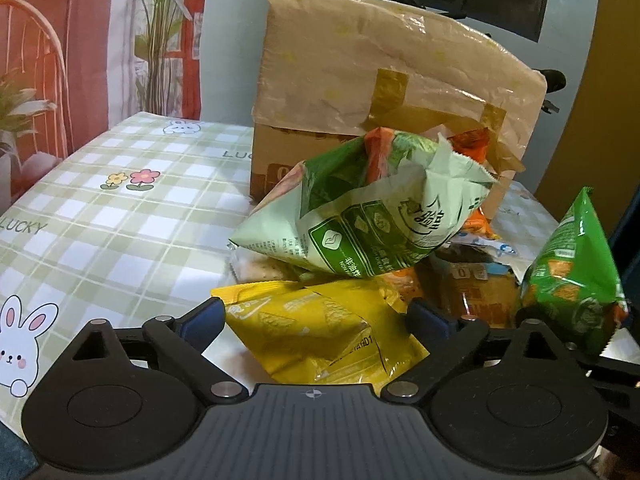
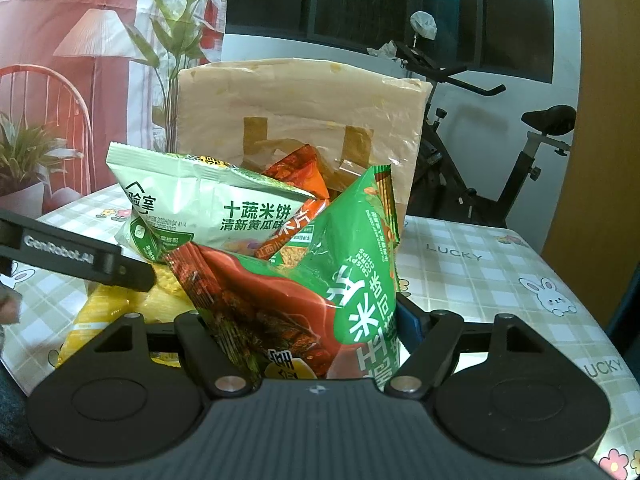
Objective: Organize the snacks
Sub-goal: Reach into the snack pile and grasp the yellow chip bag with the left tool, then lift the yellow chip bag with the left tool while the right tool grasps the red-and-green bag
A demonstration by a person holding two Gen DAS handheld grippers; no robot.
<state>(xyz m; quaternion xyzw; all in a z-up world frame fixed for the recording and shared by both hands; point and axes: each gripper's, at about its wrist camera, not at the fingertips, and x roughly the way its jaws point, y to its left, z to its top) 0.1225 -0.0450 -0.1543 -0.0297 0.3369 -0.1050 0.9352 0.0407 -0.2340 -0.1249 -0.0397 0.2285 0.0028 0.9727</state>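
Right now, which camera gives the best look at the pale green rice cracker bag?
The right wrist view: the pale green bag faces it, label readable. The left wrist view shows the same bag crumpled, atop the snack pile.

Glossy foil snack bags [image 2: 304, 280]; taped cardboard box [image 1: 360, 80] (crinkled film).

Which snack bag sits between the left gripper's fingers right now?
The yellow bag, lying flat between the open left gripper. The pale green bag rests higher on the pile; the bright green bag is off to the right.
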